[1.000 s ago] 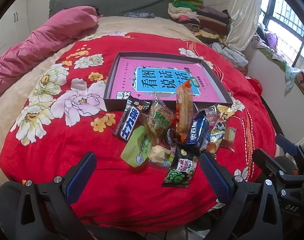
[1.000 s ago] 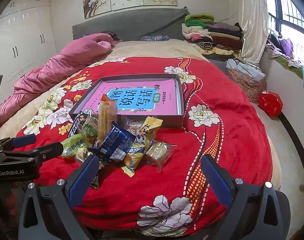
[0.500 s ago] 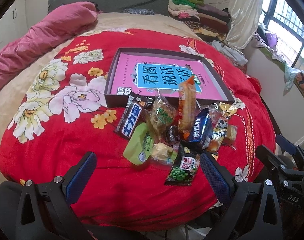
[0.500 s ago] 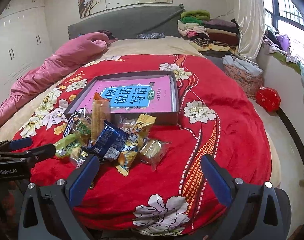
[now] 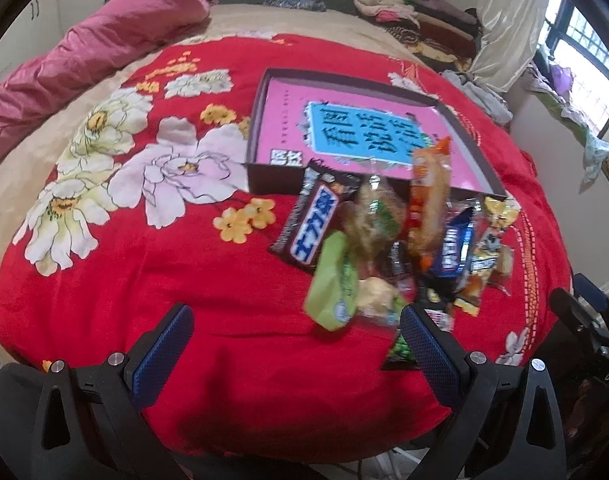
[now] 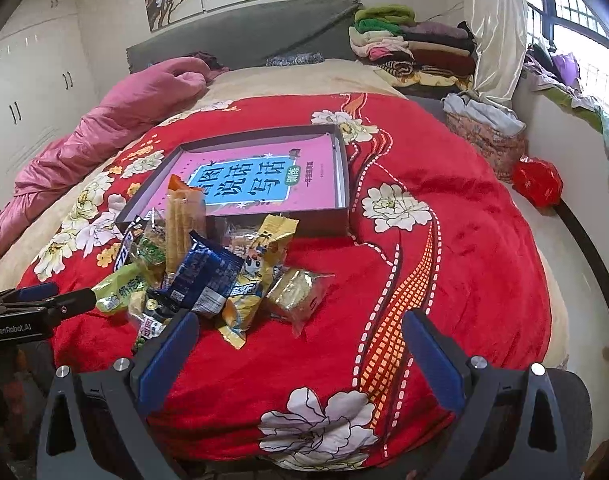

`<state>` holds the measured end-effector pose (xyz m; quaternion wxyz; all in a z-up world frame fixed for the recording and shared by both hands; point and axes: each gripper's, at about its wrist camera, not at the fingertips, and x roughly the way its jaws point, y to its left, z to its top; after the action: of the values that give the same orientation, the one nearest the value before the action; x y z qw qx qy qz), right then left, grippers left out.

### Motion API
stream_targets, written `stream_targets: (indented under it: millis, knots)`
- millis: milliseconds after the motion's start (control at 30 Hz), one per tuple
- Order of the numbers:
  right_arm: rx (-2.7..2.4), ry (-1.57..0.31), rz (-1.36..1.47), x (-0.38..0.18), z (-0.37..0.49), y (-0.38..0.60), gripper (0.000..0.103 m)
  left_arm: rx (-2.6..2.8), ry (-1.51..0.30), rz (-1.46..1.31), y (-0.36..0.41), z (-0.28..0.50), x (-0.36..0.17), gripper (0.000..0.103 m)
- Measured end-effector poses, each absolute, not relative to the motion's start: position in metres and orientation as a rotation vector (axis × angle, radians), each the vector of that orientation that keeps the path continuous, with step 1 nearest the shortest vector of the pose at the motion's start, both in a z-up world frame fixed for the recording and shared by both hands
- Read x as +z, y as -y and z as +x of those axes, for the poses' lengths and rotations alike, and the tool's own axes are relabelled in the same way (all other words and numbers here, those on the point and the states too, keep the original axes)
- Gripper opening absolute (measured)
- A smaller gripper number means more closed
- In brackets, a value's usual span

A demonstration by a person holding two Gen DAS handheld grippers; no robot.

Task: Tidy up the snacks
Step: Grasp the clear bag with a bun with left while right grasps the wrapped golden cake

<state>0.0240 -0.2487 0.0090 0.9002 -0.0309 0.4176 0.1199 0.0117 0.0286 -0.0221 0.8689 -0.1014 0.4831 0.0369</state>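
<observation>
progress: nothing sorted yet, we judge | heap of mixed foil and plastic snack packets (image 6: 208, 268) lies just ahead of our left tongs (image 5: 292, 344) and right tongs (image 6: 300, 344), both spread apart and empty | shallow dark cardboard box (image 6: 340, 220) beyond the heap holds only a pink book (image 6: 256, 176)

Red blanket (image 6: 456, 248) patterned with white and yellow flowers. Pink book (image 6: 260, 176) with a blue title panel, in a dark grey box (image 6: 342, 168). Lime-green packet (image 5: 332, 280); dark-blue packet (image 6: 204, 276); yellow packet (image 6: 260, 264); magenta duvet (image 6: 116, 128).
</observation>
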Motion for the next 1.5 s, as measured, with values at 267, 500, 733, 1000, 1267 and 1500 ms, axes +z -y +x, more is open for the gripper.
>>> stream_targets:
  millis: [267,500,733,1000,1267,1500]
  knots:
    - [0.221,-0.913,-0.049,-0.004,0.04,0.254,0.103,-0.003,-1.06,-0.336,-0.041,0.026,-0.041,0.083]
    - [0.205,-0.937,-0.024,-0.009,0.046,0.26,0.103,-0.112,-1.106,-0.417,-0.03,0.03,-0.053,0.072]
    - [0.195,-0.947,-0.024,-0.014,0.054,0.261,0.103,-0.151,-1.123,-0.417,-0.017,0.039,-0.057,0.072]
    - [0.189,-1.018,-0.021,-0.032,0.075,0.263,0.102,-0.145,-1.133,-0.355,-0.005,0.048,-0.063,0.066]
    - [0.218,-1.032,-0.11,-0.045,0.088,0.25,0.094,-0.145,-1.138,-0.313,0.001,0.056,-0.07,0.055]
    - [0.31,-1.035,-0.229,-0.057,0.096,0.224,0.067,-0.165,-1.132,-0.261,0.01,0.064,-0.075,0.044]
